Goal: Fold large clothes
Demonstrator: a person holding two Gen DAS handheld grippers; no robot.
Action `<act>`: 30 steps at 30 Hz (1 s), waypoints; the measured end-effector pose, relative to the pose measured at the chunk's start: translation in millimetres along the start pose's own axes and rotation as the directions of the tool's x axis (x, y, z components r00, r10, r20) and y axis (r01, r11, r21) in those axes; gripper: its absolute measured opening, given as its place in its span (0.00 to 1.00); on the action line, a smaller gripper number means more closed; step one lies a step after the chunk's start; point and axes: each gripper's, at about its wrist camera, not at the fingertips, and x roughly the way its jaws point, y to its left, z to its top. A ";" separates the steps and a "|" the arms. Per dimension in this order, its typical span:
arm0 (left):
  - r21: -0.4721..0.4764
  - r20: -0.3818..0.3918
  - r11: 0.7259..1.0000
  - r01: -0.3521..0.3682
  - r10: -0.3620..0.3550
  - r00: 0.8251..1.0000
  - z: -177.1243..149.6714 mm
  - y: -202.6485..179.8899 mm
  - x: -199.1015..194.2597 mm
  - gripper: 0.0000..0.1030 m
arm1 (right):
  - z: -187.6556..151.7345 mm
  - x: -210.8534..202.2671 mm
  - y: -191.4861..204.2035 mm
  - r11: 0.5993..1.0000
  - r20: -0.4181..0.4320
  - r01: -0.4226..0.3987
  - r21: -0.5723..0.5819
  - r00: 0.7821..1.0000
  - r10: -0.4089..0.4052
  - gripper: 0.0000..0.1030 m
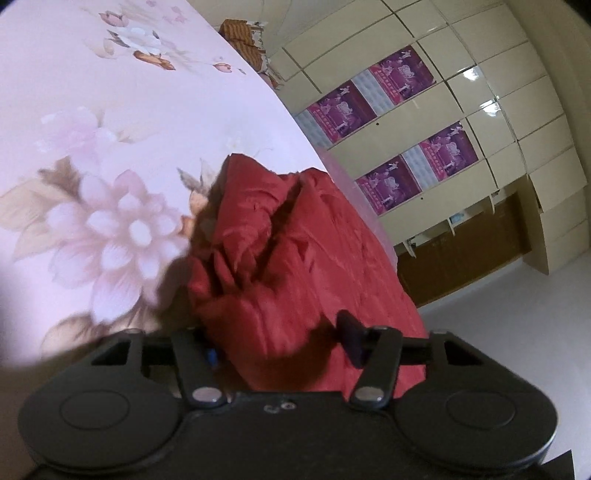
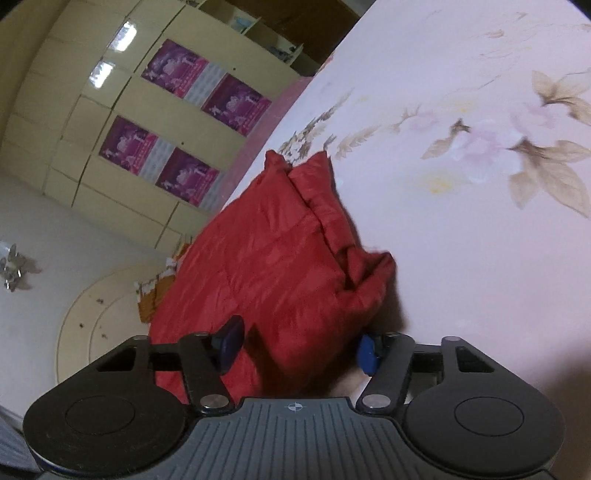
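Observation:
A red padded garment [image 1: 288,236] lies bunched along the edge of a pink floral bed sheet [image 1: 110,110]. In the left wrist view my left gripper [image 1: 280,347] is down on it. A thick fold fills the gap between its fingers and hides most of the left pad, while the dark right pad [image 1: 351,339] presses into the cloth. The right wrist view shows the same garment [image 2: 277,251] rising to two puffy corners. My right gripper [image 2: 300,347] is shut on a bulge of it, with a blue pad [image 2: 369,352] against the cloth's right edge.
The bed sheet [image 2: 480,258] spreads wide beside the garment. Past the bed's edge stands a cream wardrobe [image 1: 498,110] with purple posters [image 2: 177,173] on its doors. An orange patterned object [image 1: 240,33] sits at the bed's far end.

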 end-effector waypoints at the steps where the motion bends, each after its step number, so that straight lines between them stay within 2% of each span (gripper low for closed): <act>1: -0.005 0.003 1.000 0.000 0.000 1.000 2.7 0.4 4.1 0.50 | 2.1 5.8 1.2 1.000 0.002 0.003 -0.008 1.000 -0.003 0.58; 4: 0.003 0.013 1.000 -0.001 0.001 1.000 9.3 0.5 11.7 0.46 | 8.1 19.6 6.2 0.999 0.012 0.013 -0.039 1.000 -0.012 0.58; 5: 0.013 0.014 1.000 -0.007 0.006 1.000 9.7 -0.6 13.4 0.45 | 9.7 24.0 6.4 0.999 0.011 0.017 -0.045 1.000 -0.017 0.52; 6: 0.023 0.013 1.000 -0.013 0.013 1.000 10.4 -1.6 15.5 0.43 | 11.5 28.2 6.3 0.998 0.006 0.025 -0.049 1.000 -0.025 0.41; 8: 0.048 0.010 0.998 -0.032 0.031 0.999 10.6 -3.9 17.7 0.32 | 14.0 32.1 3.3 0.999 -0.002 0.018 -0.038 1.000 -0.018 0.32; 12: 0.100 0.018 0.994 -0.046 0.044 0.999 8.2 -12.5 10.3 0.22 | 15.6 28.0 13.6 0.995 0.000 0.022 -0.092 1.000 -0.022 0.19; 20: 0.164 0.010 0.983 -0.077 0.077 0.997 -7.5 -34.8 -19.5 0.19 | 23.3 4.9 23.8 0.988 -0.003 0.024 -0.152 1.000 -0.025 0.16; 30: 0.145 -0.009 0.987 -0.068 0.070 0.997 -62.4 -40.2 -84.5 0.19 | 21.0 -71.3 -4.2 0.987 -0.029 0.027 -0.156 0.999 -0.032 0.16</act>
